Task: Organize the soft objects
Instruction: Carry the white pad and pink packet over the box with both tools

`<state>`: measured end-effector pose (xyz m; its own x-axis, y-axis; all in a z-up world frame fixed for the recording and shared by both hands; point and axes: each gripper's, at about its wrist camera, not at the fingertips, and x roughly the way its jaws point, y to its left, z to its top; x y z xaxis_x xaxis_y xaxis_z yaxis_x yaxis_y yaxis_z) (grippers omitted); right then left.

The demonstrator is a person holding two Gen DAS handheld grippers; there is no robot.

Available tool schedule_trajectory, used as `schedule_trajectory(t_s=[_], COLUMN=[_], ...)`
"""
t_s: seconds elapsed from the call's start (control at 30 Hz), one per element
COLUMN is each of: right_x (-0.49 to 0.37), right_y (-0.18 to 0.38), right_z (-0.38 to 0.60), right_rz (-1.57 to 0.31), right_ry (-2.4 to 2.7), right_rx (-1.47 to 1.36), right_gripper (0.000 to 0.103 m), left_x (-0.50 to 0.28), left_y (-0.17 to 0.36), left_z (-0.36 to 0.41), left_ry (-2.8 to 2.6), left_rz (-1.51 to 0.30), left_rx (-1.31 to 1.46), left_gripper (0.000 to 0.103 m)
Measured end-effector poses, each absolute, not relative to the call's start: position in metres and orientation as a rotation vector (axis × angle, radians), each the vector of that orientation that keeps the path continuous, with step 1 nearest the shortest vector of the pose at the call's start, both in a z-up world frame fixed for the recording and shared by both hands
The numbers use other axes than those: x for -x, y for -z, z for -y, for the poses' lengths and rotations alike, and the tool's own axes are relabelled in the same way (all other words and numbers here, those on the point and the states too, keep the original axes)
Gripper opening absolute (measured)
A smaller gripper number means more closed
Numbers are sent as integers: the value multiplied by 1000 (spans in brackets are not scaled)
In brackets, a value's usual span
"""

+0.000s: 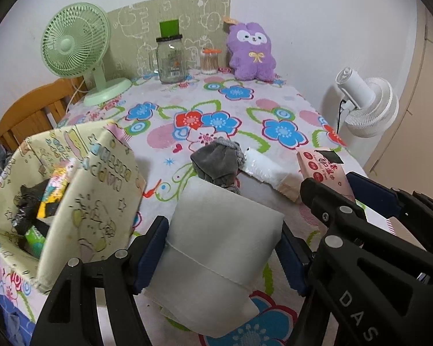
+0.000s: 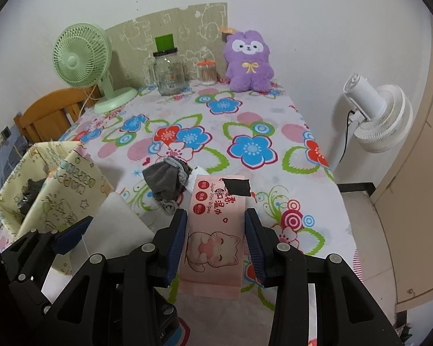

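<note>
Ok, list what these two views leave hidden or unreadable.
- Storage box contents: left wrist view, its front wall hides most of them.
- White pack underside: left wrist view, covered by its own body.
- Wipes pack lettering: right wrist view, black tape covers part.
- Jar label: too small.

Setting: a lived-in home room.
Table: covered by a flowered tablecloth (image 2: 245,109).
Furnishings: a green desk fan (image 2: 82,57), a purple plush toy (image 2: 248,60) and a wooden chair (image 2: 52,109) are seen.
</note>
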<state>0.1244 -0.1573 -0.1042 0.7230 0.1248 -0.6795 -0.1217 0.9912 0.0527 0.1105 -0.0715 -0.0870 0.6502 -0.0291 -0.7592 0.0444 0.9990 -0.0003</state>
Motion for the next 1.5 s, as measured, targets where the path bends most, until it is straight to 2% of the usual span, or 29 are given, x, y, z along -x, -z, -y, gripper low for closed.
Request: schedule_trajectory(t_s=[0.8, 1.5], right_x=[-76, -79], right_y=[40, 17], right_z=[149, 103], right_rz=[-633, -604], right_ry=[-127, -162], right_rx=[0, 24], right_gripper=[44, 44], left_x=[-73, -74], left_y=[22, 2], left_z=[63, 18], left_ry=[46, 30], left_rz=[-755, -736], left_rx=[-30, -21], left_gripper=[75, 77])
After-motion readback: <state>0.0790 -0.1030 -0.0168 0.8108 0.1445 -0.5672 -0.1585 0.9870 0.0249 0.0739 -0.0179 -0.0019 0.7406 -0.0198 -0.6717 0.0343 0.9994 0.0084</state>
